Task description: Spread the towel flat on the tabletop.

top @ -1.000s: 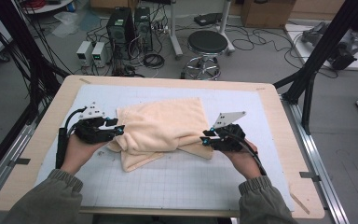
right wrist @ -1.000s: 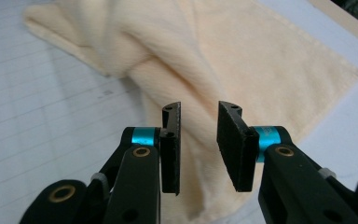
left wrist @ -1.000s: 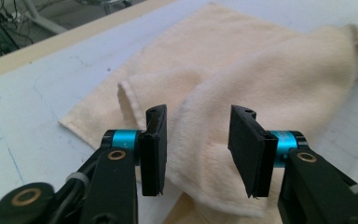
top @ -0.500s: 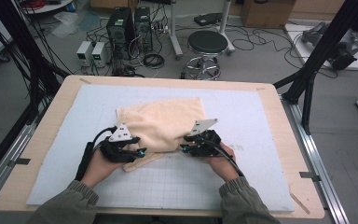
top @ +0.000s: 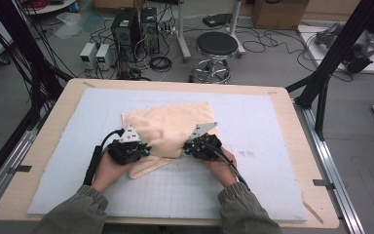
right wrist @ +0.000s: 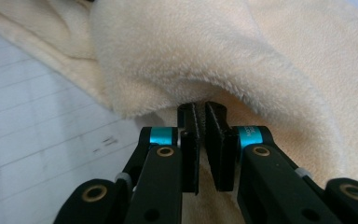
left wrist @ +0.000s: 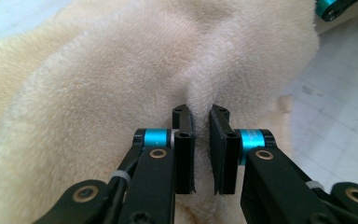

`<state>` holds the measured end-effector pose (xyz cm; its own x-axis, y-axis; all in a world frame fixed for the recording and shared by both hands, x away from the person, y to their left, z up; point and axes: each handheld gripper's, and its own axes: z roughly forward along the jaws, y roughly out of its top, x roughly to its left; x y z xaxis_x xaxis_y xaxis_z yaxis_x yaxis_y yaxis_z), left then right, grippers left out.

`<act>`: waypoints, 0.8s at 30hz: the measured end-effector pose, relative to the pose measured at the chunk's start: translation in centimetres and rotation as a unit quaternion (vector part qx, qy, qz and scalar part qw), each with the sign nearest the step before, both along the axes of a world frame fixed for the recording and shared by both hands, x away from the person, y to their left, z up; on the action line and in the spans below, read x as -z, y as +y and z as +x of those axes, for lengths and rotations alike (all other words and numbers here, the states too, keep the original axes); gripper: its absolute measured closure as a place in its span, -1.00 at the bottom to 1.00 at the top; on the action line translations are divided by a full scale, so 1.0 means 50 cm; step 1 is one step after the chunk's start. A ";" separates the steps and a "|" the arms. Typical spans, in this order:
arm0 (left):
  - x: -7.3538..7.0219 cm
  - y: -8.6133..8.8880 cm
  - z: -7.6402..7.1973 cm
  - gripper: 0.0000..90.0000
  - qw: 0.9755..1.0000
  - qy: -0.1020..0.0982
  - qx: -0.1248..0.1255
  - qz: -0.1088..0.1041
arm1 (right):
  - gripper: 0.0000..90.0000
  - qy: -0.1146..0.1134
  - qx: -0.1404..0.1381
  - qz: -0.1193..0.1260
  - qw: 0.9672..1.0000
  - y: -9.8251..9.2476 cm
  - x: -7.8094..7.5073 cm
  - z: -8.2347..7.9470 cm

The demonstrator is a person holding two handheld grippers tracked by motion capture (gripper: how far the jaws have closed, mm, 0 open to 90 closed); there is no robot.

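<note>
Pinching a ridge of towel (left wrist: 121,84) each, the left tongs (left wrist: 200,116) and right tongs (right wrist: 204,112) have just closed; the rest lies beyond them on the mat (top: 253,185). Thin bites might slip when lifted.

cream fleece towel (top: 170,129), plush nap, partly folded and rumpled, lying mid-table on the pale grid mat (top: 272,126), near edge bunched into 2 raised ridges, 1 loose flap trailing toward the person
</note>
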<state>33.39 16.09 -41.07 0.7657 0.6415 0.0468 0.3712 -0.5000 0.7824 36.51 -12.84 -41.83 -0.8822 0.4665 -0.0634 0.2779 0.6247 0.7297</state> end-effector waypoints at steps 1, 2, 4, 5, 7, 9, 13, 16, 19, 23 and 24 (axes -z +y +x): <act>-0.008 0.003 -0.005 0.81 1.000 -0.002 0.003 -0.003 | 0.90 -0.003 -0.005 0.004 1.000 -0.006 -0.007 -0.004; -0.016 0.007 -0.009 0.82 1.000 -0.006 0.006 -0.009 | 0.90 -0.001 -0.006 0.007 1.000 -0.012 -0.014 -0.010; -0.037 0.011 -0.018 0.82 1.000 -0.008 0.009 -0.024 | 0.90 -0.006 -0.011 0.016 1.000 -0.028 -0.031 -0.019; -0.049 0.013 -0.022 0.82 0.999 -0.012 0.012 -0.028 | 0.91 -0.008 -0.013 0.019 1.000 -0.036 -0.041 -0.025; -0.078 0.014 -0.031 0.82 0.999 -0.020 0.021 -0.037 | 0.91 -0.016 -0.015 0.026 0.999 -0.051 -0.062 -0.038; -0.110 0.015 -0.041 0.82 0.998 -0.031 0.028 -0.047 | 0.91 -0.028 -0.017 0.027 0.999 -0.067 -0.085 -0.051; -0.181 0.021 -0.063 0.82 0.996 -0.056 0.039 -0.056 | 0.92 -0.053 -0.015 0.032 0.998 -0.103 -0.142 -0.082; -0.229 0.025 -0.081 0.82 0.994 -0.072 0.050 -0.065 | 0.92 -0.079 -0.012 0.039 0.996 -0.131 -0.193 -0.108; -0.264 0.027 -0.093 0.82 0.992 -0.079 0.063 -0.072 | 0.93 -0.103 -0.007 0.045 0.994 -0.161 -0.244 -0.133; -0.272 0.024 -0.090 0.82 0.992 -0.074 0.072 -0.071 | 0.93 -0.118 0.000 0.045 0.992 -0.187 -0.279 -0.147; -0.263 0.022 -0.081 0.82 0.993 -0.068 0.072 -0.068 | 0.93 -0.116 0.003 0.047 0.992 -0.191 -0.280 -0.146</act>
